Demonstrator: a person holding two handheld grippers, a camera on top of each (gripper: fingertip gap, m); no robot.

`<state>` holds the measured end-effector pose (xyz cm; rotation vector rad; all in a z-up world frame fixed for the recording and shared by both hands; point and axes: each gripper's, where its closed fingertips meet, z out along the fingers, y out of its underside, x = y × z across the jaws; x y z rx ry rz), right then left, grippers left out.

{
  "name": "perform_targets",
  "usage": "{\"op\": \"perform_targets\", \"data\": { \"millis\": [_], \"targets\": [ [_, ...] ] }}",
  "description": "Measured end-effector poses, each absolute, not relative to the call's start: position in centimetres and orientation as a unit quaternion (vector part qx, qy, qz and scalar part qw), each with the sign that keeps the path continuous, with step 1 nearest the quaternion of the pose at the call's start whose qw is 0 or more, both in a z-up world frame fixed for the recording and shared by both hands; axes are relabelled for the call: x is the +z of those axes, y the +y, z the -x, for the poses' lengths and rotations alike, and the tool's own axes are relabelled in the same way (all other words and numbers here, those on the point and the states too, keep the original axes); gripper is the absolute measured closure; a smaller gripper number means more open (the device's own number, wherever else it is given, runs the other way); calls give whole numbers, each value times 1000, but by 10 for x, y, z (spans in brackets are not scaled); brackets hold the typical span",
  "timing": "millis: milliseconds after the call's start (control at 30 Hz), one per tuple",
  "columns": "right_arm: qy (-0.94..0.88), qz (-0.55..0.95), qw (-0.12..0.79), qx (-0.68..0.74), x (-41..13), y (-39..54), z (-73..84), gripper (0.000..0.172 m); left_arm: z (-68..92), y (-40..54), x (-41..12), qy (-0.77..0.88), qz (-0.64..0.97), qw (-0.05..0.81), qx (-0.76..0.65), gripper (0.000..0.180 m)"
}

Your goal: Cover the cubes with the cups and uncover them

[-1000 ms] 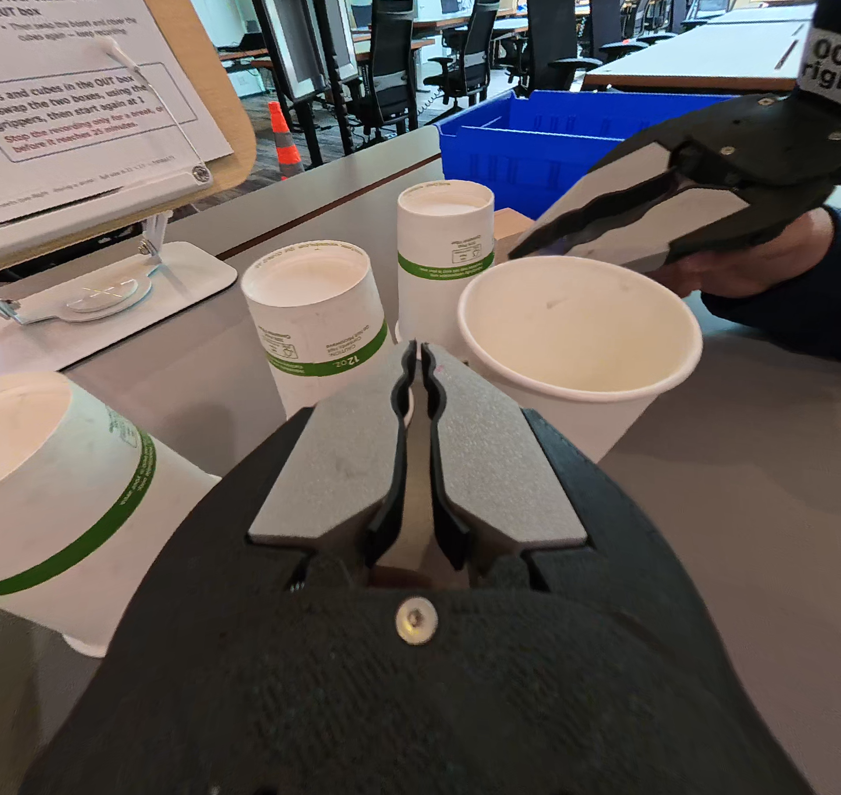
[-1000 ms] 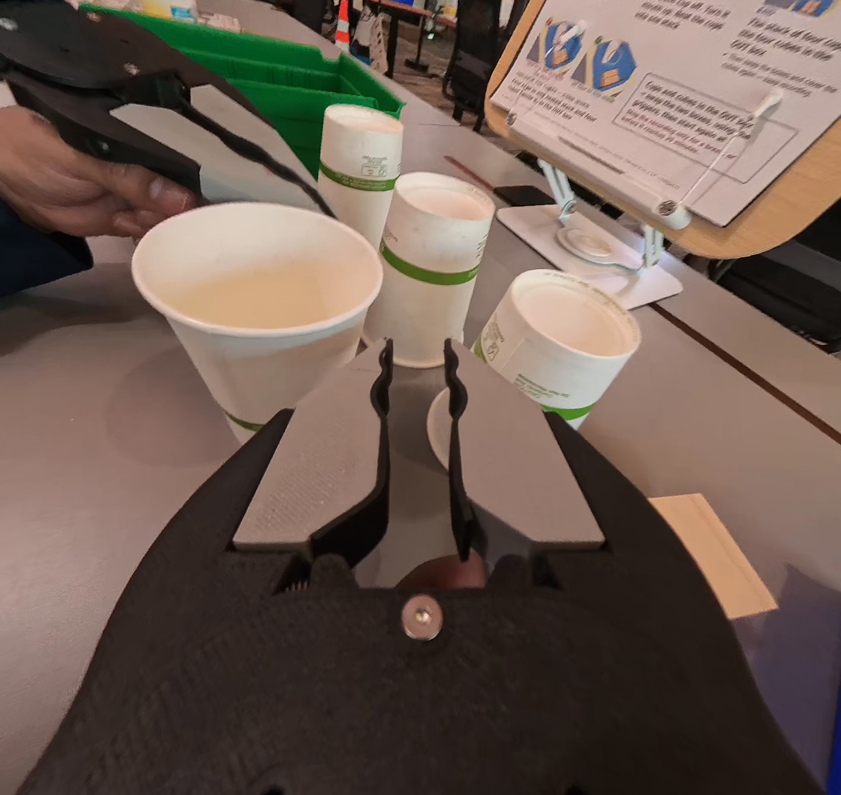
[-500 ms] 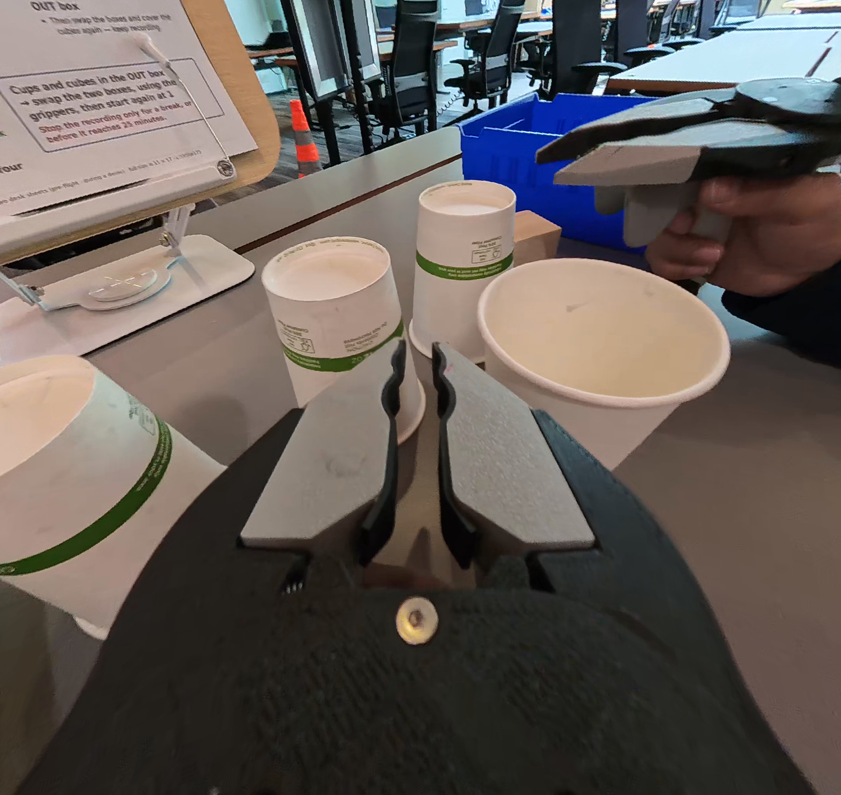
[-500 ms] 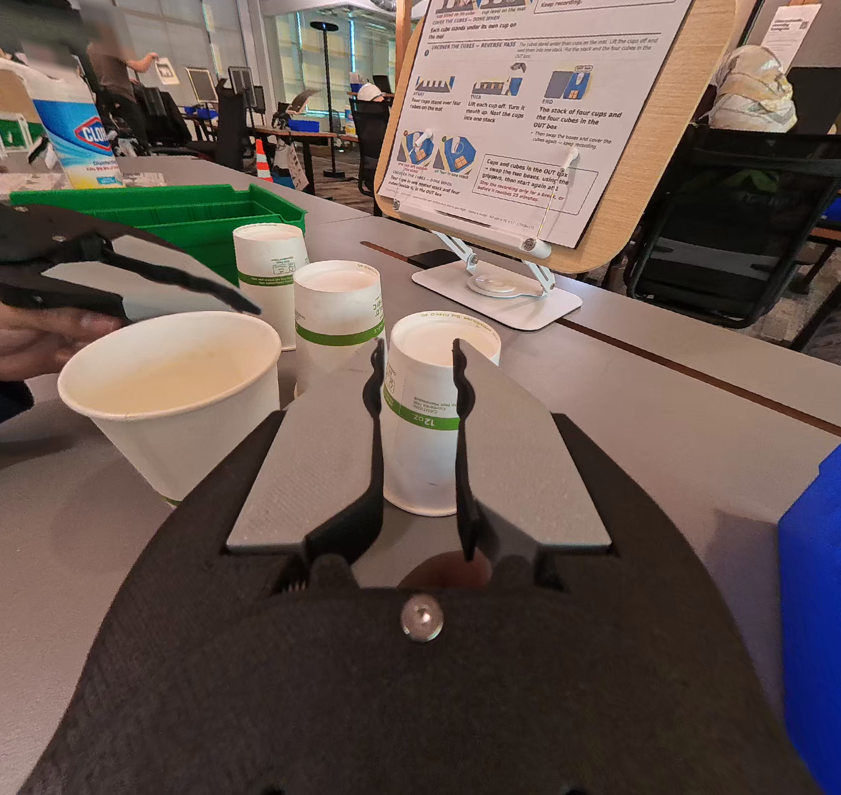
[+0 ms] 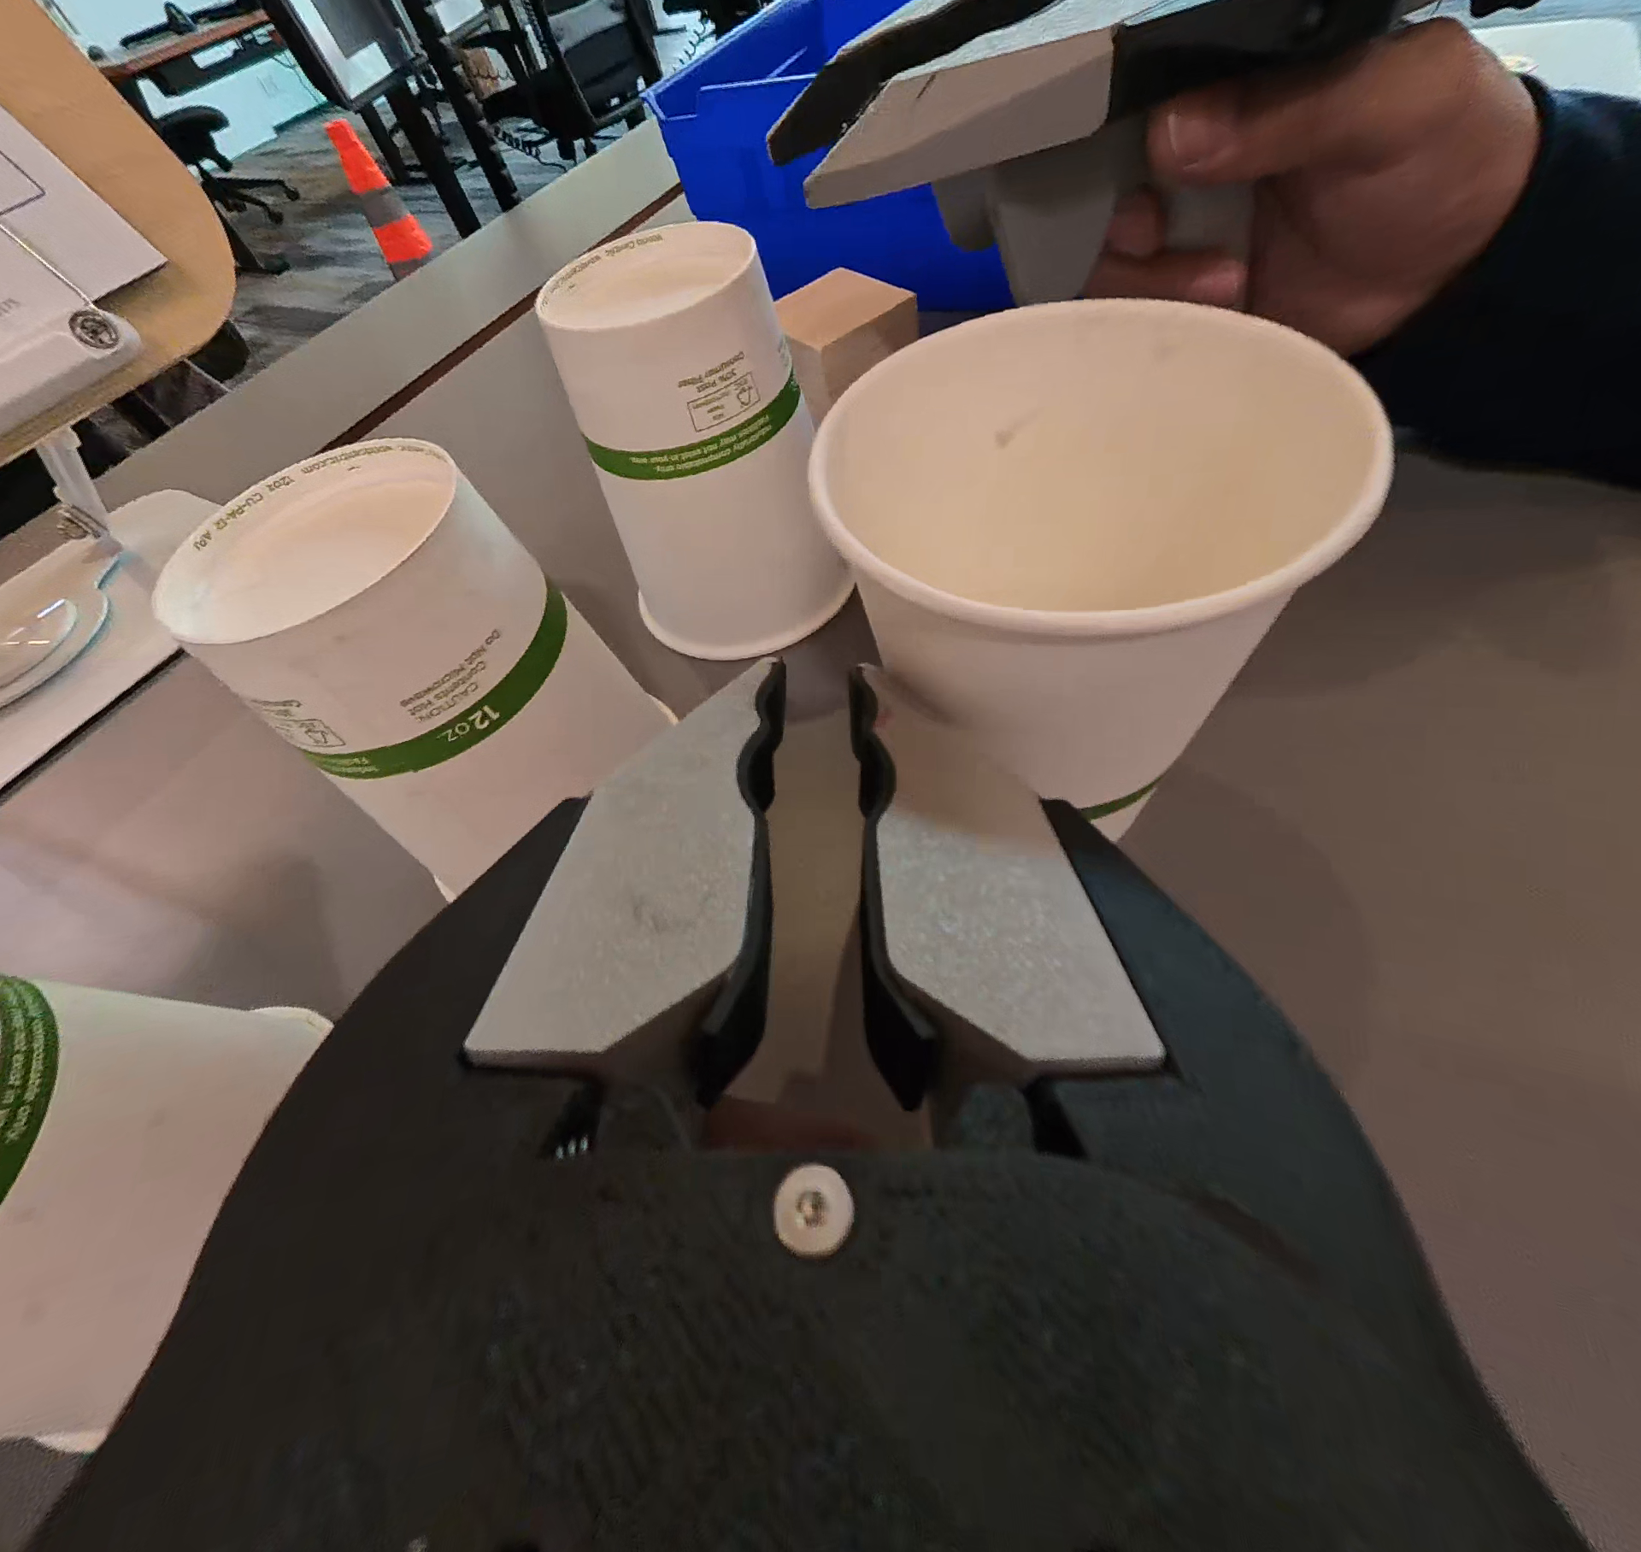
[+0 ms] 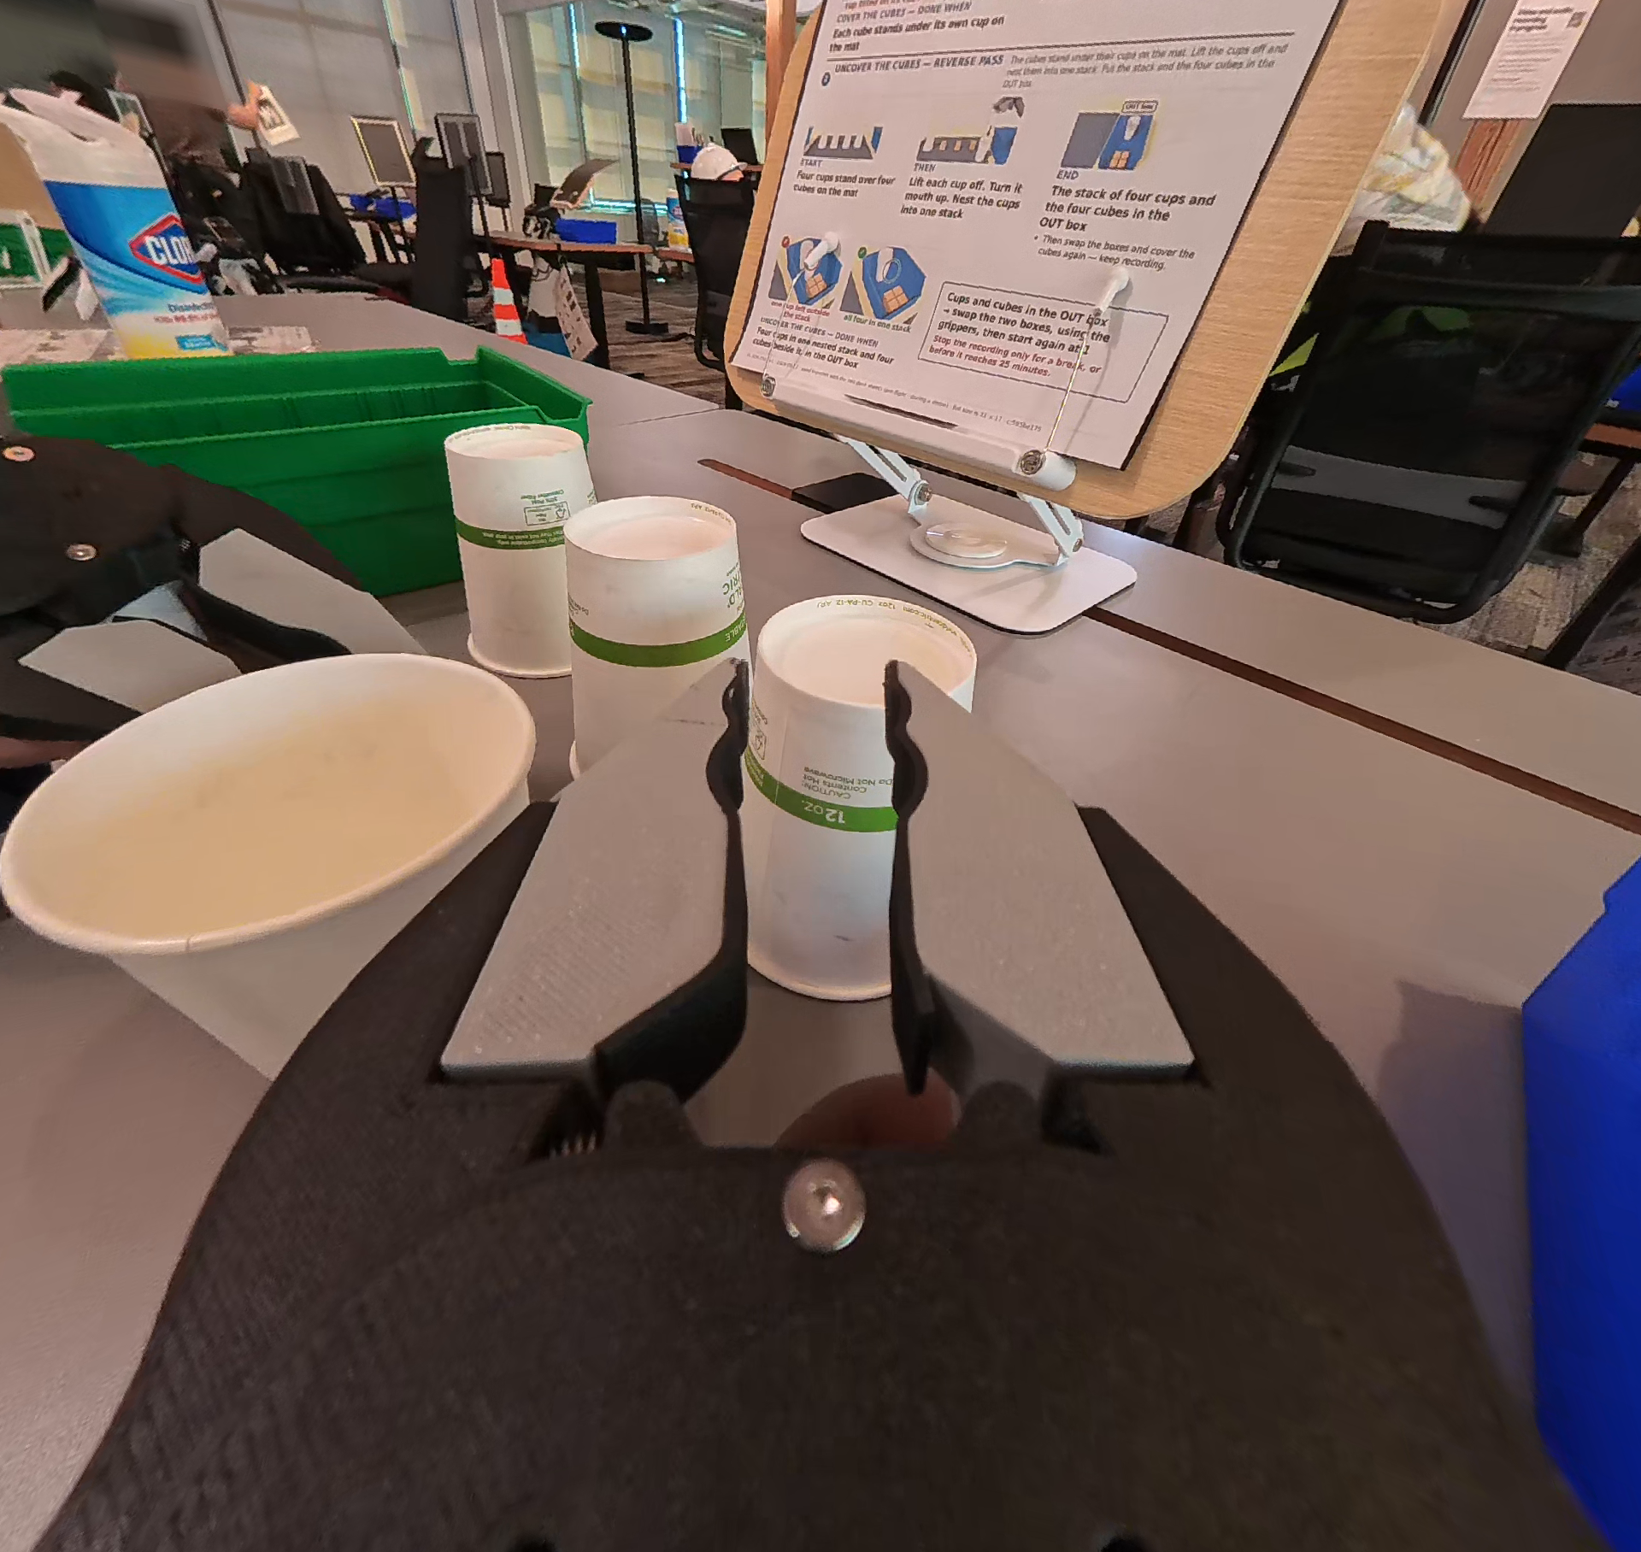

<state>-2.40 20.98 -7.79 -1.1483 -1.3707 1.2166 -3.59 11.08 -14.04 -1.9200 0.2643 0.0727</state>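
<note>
Left gripper (image 5: 817, 684) slightly parted, grasping nothing, beside upright cup (image 5: 1092, 533). Right gripper (image 6: 812, 692) released, fingers apart before upside-down cup (image 6: 844, 799).

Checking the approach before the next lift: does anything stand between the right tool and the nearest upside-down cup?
Nothing visible does. The right tool is open and lined up on the nearest upside-down cup, with only bare table between them. The upright cup stands off to its left.
</note>
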Motion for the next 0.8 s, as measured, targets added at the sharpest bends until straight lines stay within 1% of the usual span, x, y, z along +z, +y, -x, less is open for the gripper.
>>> {"op": "perform_targets", "data": {
  "millis": [300,433,567,767,800],
  "targets": [
    [-575,469,457,491,-87,203,29,137,52,110,-135,71,814,575,39,166],
    [-579,462,466,484,-89,201,31,134,53,110,-136,71,815,574,46,165],
    [-579,464,478,470,-92,203,35,126,53,111,-137,73,815,573,47,165],
    [-577,467,481,467,-93,203,37,126,52,111,-138,74,816,571,47,165],
    [-576,469,482,465,-93,204,38,121,53,111,-138,74,817,570,48,165]
  ]
}}
